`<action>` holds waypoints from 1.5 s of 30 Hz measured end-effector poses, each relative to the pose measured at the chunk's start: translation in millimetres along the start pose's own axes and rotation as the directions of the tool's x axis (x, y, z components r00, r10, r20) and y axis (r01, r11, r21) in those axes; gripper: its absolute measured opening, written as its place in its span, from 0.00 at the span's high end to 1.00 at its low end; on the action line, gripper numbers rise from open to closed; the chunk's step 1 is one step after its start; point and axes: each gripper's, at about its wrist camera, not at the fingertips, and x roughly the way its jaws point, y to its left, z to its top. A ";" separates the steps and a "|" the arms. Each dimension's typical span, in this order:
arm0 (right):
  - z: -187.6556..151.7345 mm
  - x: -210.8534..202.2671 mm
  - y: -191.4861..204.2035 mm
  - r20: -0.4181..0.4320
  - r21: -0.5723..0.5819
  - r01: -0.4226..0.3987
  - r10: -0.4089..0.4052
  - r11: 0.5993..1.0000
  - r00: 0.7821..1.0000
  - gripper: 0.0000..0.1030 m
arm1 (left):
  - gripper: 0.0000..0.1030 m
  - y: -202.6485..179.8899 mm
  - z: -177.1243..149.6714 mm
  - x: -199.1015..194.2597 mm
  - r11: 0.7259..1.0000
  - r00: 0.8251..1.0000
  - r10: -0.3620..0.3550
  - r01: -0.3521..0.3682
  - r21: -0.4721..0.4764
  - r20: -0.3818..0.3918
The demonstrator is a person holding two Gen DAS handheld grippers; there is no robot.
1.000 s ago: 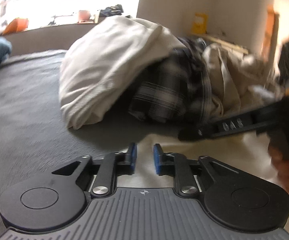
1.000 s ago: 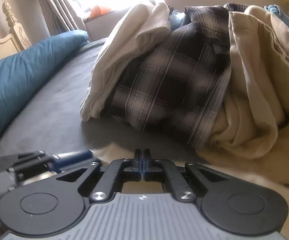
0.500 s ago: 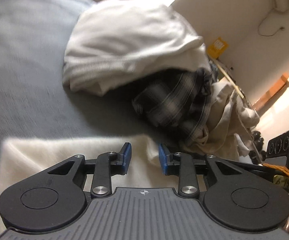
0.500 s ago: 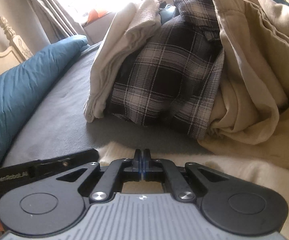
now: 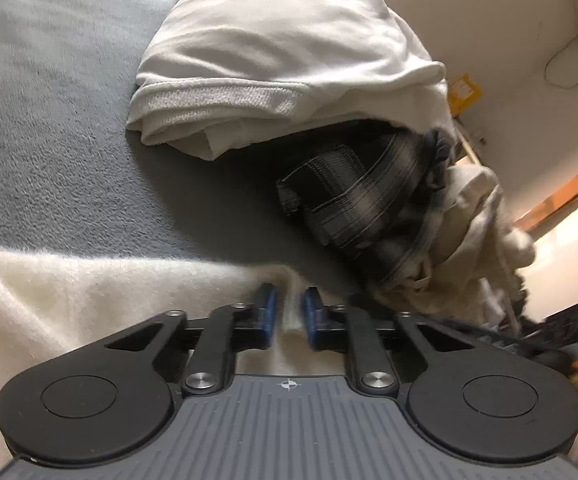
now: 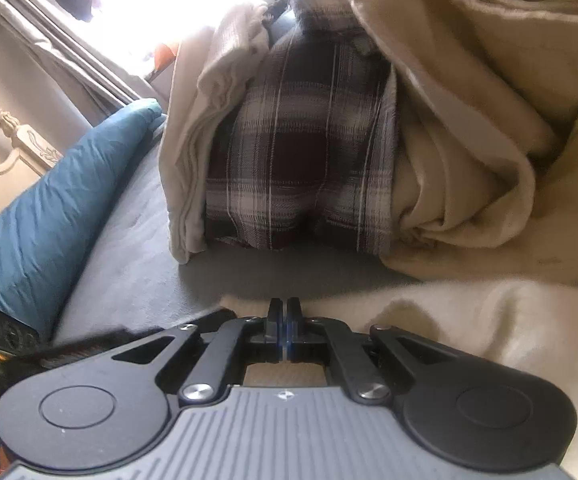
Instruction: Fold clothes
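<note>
A cream fuzzy garment [image 5: 101, 292] lies flat on the grey bed cover [image 5: 49, 140], its far edge running under both grippers. My left gripper [image 5: 290, 312] has its blue pads close together, with a raised ridge of the cream cloth pinched between them. In the right wrist view, the same cream garment [image 6: 469, 320] spreads to the right. My right gripper [image 6: 285, 320] is shut at the garment's far edge, with cloth showing under the fingers. The other gripper's black body [image 6: 69, 348] shows at lower left.
A heap of unfolded clothes lies just beyond: a white ribbed top [image 5: 281, 52], a dark plaid shirt [image 6: 301, 152] and beige trousers [image 6: 469, 120]. A blue pillow [image 6: 49, 208] and a headboard [image 6: 5, 148] are at the left. A white wall [image 5: 509, 80] is on the right.
The left gripper's pads opened wider, then came close together on the cream cloth's edge. The right gripper stayed shut and moved nearer the clothes heap, tilting.
</note>
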 end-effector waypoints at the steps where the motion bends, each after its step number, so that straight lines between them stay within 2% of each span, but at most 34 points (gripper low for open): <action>1: 3.6 -7.8 -1.5 0.020 0.003 0.002 -0.002 1.000 1.000 1.00 | 0.90 0.1 -0.6 0.3 1.000 1.000 0.007 -0.007 0.003 0.004; 2: 7.8 -17.3 -4.6 0.039 0.012 0.015 -0.015 1.000 0.999 0.99 | 0.91 0.2 -0.9 0.7 1.000 1.000 0.009 -0.009 0.006 0.006; 4: 16.4 -35.1 -12.5 0.070 0.038 0.054 -0.056 0.998 0.996 0.91 | 0.92 0.5 -1.5 1.4 1.000 1.000 0.014 -0.014 0.012 0.011; 6: 24.2 -49.6 -21.9 0.082 0.077 0.106 -0.112 0.991 0.990 0.77 | 0.92 0.2 -2.3 2.2 1.000 1.000 0.019 -0.019 0.021 0.016; 8: 26.9 -57.0 -31.4 0.071 0.116 0.142 -0.151 0.983 0.986 0.74 | 0.92 -0.8 -3.0 3.1 0.999 1.000 0.023 -0.024 0.029 0.021; 11: 24.2 -60.4 -41.4 0.037 0.241 0.135 -0.148 0.961 0.988 0.73 | 0.92 -1.2 -3.5 3.3 0.999 0.999 0.027 -0.028 0.039 0.025; 14: 21.2 -63.5 -51.2 0.003 0.366 0.128 -0.139 0.922 0.990 0.73 | 0.92 -0.9 -3.8 3.3 0.999 0.999 0.030 -0.031 0.044 0.025; 17: 18.3 -66.5 -61.0 -0.030 0.484 0.124 -0.125 0.867 0.992 0.70 | 0.92 -1.6 -3.1 5.6 0.998 0.999 0.032 -0.033 0.046 0.023; 18: 17.3 -67.6 -64.3 -0.040 0.521 0.123 -0.119 0.845 0.992 0.67 | 0.92 -2.0 -2.9 6.2 0.998 0.999 0.032 -0.033 0.047 0.023; 22: 9.2 -63.6 -79.7 -0.064 0.657 0.095 -0.069 0.748 0.996 0.67 | 0.92 0.5 -3.6 3.9 0.998 0.999 0.030 -0.031 0.050 0.023; 25: 1.9 -58.3 -91.9 -0.072 0.747 0.069 -0.023 0.662 0.997 0.66 | 0.92 1.1 -3.9 3.3 0.998 0.999 0.027 -0.029 0.053 0.024; 29: -11.9 -42.2 -108.6 -0.051 0.849 0.030 0.025 0.527 0.998 0.63 | 0.92 2.6 -4.4 1.6 0.998 0.999 0.024 -0.025 0.053 0.023; 33: -19.1 -28.3 -114.3 -0.030 0.884 -0.009 0.075 0.467 0.997 0.63 | 0.92 2.9 -5.4 0.6 0.998 0.999 0.024 -0.025 0.061 0.027; 35: -20.0 -25.7 -113.7 -0.016 0.882 -0.025 0.084 0.470 0.996 0.64 | 0.92 2.3 -6.1 0.2 0.997 0.999 0.025 -0.027 0.069 0.031; 36: -20.0 -24.7 -112.7 -0.011 0.879 -0.032 0.087 0.477 0.996 0.68 | 0.92 2.1 -6.5 0.0 0.997 0.999 0.025 -0.028 0.074 0.033; 37: -18.6 -25.0 -110.2 -0.003 0.866 -0.042 0.089 0.498 0.996 0.70 | 0.93 1.8 -6.8 -0.2 0.997 0.999 0.026 -0.029 0.078 0.035; 39: -15.6 -25.7 -104.7 0.014 0.836 -0.063 0.094 0.544 0.995 0.86 | 0.93 1.3 -7.5 -0.7 0.996 0.999 0.027 -0.030 0.086 0.039; 42: -8.7 -28.8 -94.6 0.016 0.764 -0.059 0.072 0.643 0.997 0.89 | 0.93 0.6 -8.6 -1.3 0.995 0.999 0.029 -0.033 0.099 0.045; 45: -2.1 -27.4 -89.0 -0.014 0.672 -0.016 0.034 0.740 0.999 0.90 | 0.94 -0.2 -9.6 -2.0 0.993 0.998 0.030 -0.036 0.111 0.051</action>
